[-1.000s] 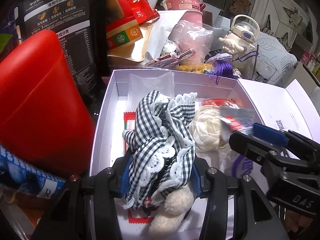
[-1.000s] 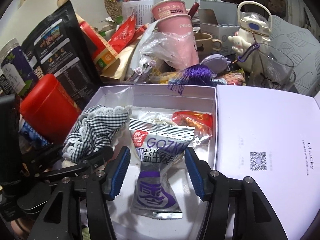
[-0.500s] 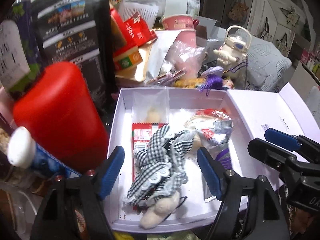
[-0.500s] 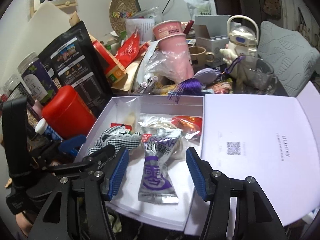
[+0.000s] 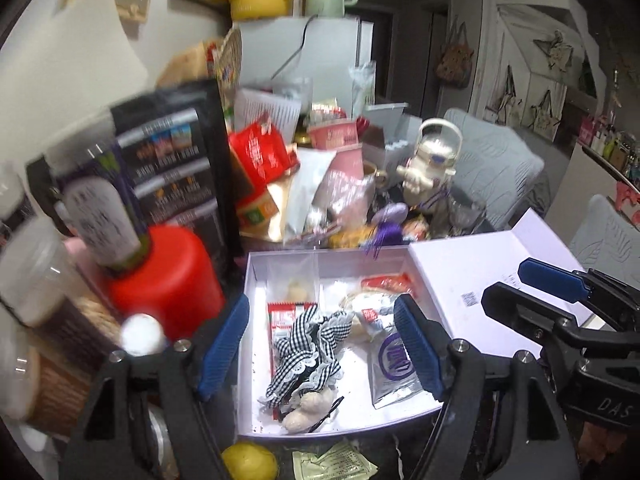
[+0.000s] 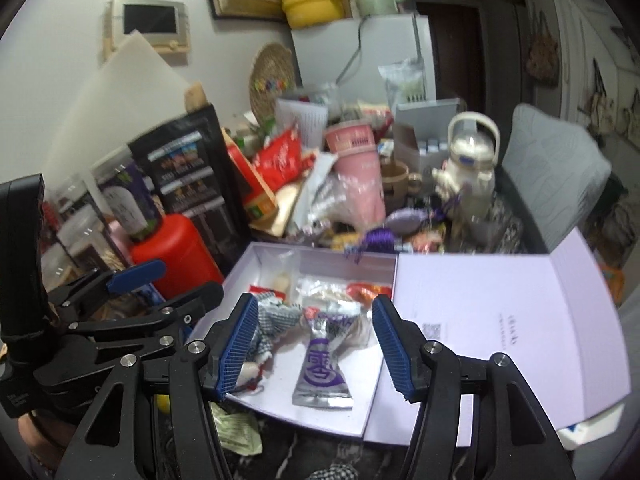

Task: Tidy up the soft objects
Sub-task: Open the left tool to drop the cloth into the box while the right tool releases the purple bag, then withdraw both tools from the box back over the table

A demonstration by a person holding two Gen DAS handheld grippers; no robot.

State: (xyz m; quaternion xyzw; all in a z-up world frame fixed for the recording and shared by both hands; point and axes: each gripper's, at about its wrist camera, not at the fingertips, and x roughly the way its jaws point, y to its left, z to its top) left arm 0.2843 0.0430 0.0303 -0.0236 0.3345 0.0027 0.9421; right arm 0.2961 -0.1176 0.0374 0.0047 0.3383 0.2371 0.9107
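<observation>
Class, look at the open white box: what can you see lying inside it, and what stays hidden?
Inside the white box: a checked cloth bow, a silver and purple packet, red wrappers. Whatever lies beneath them is covered.

the left gripper (image 5: 322, 346) hangs with its two blue-padded fingers (image 5: 224, 344) spread apart, nothing between them and nothing touched; its jaws have just been opening. the right gripper (image 6: 314, 346) hangs the same way, its blue pads (image 6: 394, 346) parted and bare. in the left wrist view the right gripper (image 5: 520, 288) shows at the right edge, seen side on with its fingers apart, and in the right wrist view the left gripper (image 6: 168, 284) shows at the left edge, also parted, so the two sit side by side, both tilted downward.
</observation>
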